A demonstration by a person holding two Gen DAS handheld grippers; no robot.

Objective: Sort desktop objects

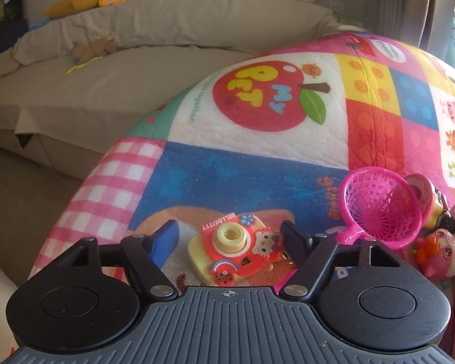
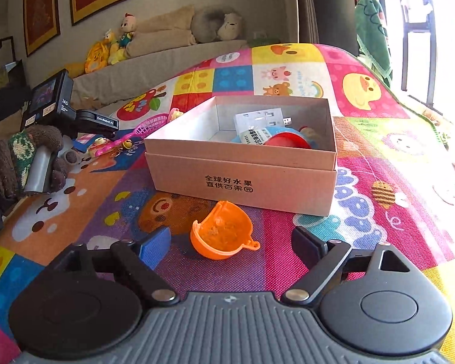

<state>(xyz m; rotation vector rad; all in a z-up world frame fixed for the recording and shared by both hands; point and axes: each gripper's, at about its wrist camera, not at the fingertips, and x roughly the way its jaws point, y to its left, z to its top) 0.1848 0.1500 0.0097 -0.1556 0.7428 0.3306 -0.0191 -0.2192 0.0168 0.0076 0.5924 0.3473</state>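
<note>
My left gripper (image 1: 230, 236) is open, its fingers on either side of a Hello Kitty toy camera (image 1: 233, 247) lying on the colourful mat, not gripping it. A pink toy strainer (image 1: 382, 206) lies just right of it. My right gripper (image 2: 230, 242) is open, with an orange toy bowl (image 2: 223, 235) on the mat between its fingers. Behind the bowl stands a cardboard box (image 2: 242, 179) holding a red lid, a blue item and white packets. The left gripper and gloved hand also show at the left of the right wrist view (image 2: 45, 139), with the toy camera (image 2: 98, 147) beside them.
Small pink figurines (image 1: 436, 251) sit at the right, beyond the strainer. The patterned mat (image 1: 257, 157) covers the table. A beige sofa (image 1: 106, 75) with plush toys stands behind. A window and curtains (image 2: 409, 30) are at the far right.
</note>
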